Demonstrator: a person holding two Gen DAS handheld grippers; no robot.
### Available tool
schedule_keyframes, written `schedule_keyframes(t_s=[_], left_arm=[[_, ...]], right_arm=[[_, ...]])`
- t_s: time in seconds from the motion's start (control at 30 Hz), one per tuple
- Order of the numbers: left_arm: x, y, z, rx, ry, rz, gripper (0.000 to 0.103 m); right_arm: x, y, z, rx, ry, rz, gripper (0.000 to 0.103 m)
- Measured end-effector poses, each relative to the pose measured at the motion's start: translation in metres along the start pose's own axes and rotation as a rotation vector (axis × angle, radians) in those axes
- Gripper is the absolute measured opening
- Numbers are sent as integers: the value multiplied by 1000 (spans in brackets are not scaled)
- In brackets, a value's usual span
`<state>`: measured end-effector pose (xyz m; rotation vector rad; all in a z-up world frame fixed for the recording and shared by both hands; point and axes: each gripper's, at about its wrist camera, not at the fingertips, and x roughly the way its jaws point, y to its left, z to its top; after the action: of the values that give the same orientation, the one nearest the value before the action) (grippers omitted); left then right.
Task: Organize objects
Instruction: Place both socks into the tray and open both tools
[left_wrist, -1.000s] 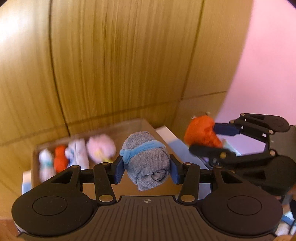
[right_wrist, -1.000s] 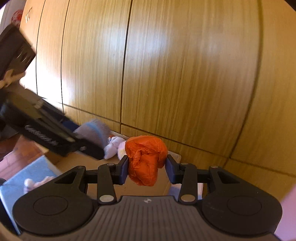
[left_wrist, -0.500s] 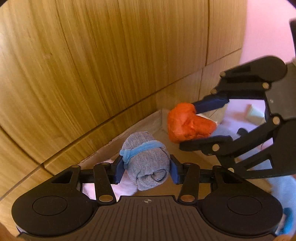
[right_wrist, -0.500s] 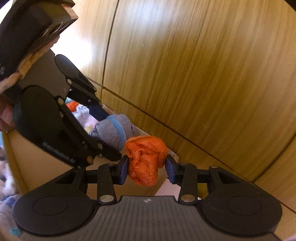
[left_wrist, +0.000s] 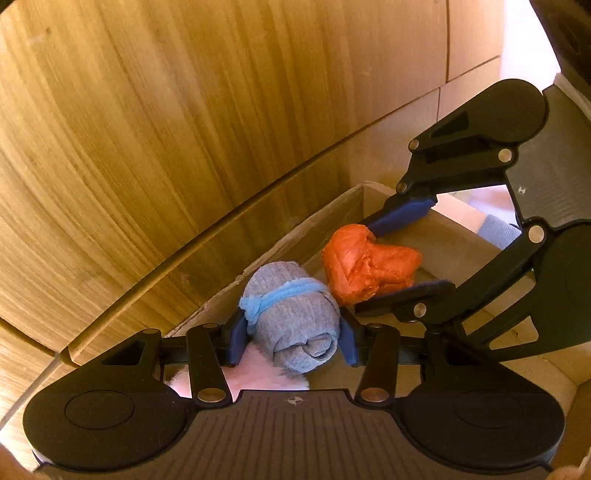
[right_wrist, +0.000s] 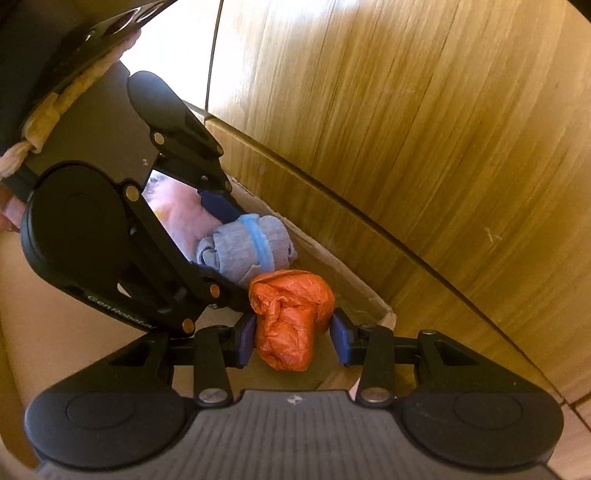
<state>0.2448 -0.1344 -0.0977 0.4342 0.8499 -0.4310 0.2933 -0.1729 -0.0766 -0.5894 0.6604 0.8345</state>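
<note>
My left gripper (left_wrist: 291, 339) is shut on a rolled grey sock (left_wrist: 291, 317) with a light blue band around it. My right gripper (right_wrist: 293, 339) is shut on a crumpled orange bundle (right_wrist: 291, 317). Both hang low inside a cardboard box (left_wrist: 295, 236), near its far wall and corner. In the left wrist view the orange bundle (left_wrist: 369, 264) sits just right of the sock, almost touching it, between the right gripper's (left_wrist: 399, 251) blue pads. In the right wrist view the grey sock (right_wrist: 247, 247) lies up and left, held by the left gripper (right_wrist: 225, 243).
A pink fluffy bundle (left_wrist: 258, 373) lies in the box under and left of the grey sock, also visible as the pink bundle (right_wrist: 177, 210). Wooden panelling (left_wrist: 184, 129) rises right behind the box's rim (right_wrist: 332, 258). A blue-grey cloth (left_wrist: 498, 229) lies outside the box.
Both grippers have come down and forward into the box with their bundles still held. The two grippers have drawn closer, and the row of other bundles has dropped out of sight.
</note>
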Motion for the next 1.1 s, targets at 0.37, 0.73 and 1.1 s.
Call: schedule_keyframes(t_s=[0.37, 0.73, 1.1], left_arm=[[-10, -4, -8, -20, -34, 5, 70], [-50, -13, -12, -46, -76, 31, 85], [-78, 5, 0, -107, -101, 38, 94]], right_arm=[[-15, 6, -1, -17, -14, -23, 46], [-57, 7, 3, 58, -43, -39, 60], [-117, 35, 2, 63, -70, -93, 75]])
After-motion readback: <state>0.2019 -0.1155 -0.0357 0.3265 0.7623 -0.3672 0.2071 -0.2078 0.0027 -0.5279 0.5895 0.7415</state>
